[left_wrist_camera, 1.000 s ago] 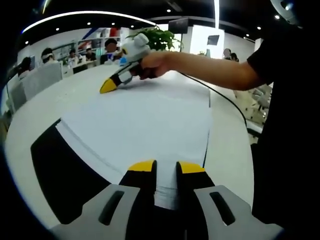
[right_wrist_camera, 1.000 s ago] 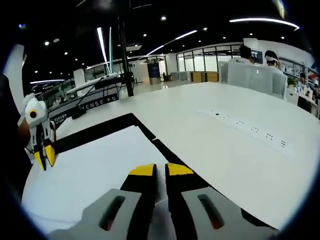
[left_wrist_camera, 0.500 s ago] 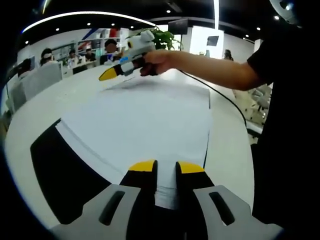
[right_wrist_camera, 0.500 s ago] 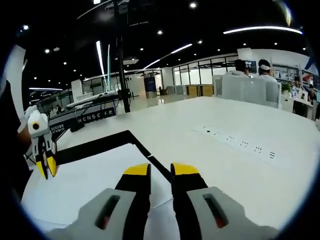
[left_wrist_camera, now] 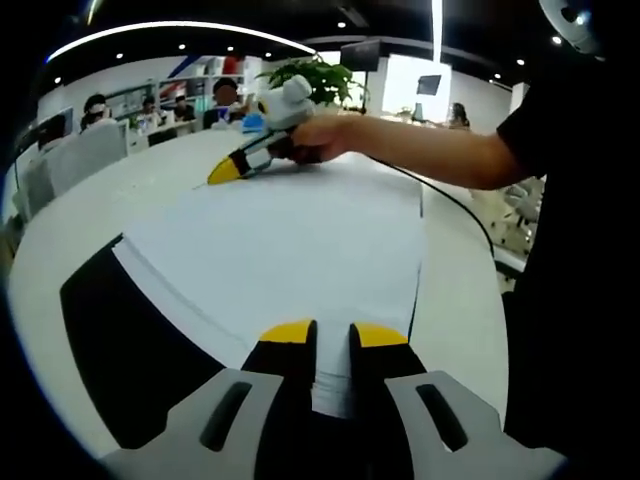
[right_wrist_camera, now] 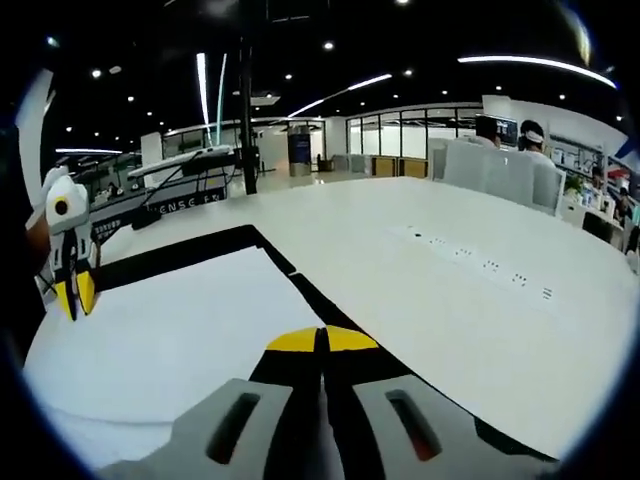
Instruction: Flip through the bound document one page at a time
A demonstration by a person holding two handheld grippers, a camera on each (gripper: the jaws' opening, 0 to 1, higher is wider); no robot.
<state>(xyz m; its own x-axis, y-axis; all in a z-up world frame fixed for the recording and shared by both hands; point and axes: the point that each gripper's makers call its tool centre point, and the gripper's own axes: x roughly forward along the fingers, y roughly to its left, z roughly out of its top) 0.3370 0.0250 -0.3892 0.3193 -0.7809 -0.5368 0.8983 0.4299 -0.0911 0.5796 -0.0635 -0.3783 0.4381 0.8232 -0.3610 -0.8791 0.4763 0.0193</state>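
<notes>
The bound document (left_wrist_camera: 300,230) lies open on the white table, a blank white page up and its black cover (left_wrist_camera: 120,330) showing at the left. My left gripper (left_wrist_camera: 333,333) rests at the near edge, its jaws a narrow gap apart with white paper showing between them. My right gripper (left_wrist_camera: 225,170), held in a hand, touches the page's far corner. In the right gripper view the right gripper (right_wrist_camera: 322,340) is shut where the white page (right_wrist_camera: 180,320) meets the black cover (right_wrist_camera: 190,250). Whether it pinches a sheet is unclear. The left gripper (right_wrist_camera: 72,295) shows at the far left.
A person in black stands at the right (left_wrist_camera: 570,250), with a cable (left_wrist_camera: 455,195) trailing over the table. A potted plant (left_wrist_camera: 320,80) stands at the far end and people sit at desks (left_wrist_camera: 150,110) behind. A row of table sockets (right_wrist_camera: 480,265) lies to the right.
The right gripper had lifted off the page with its jaws open. It has come back down to the page's far corner and shut. The left gripper has not moved.
</notes>
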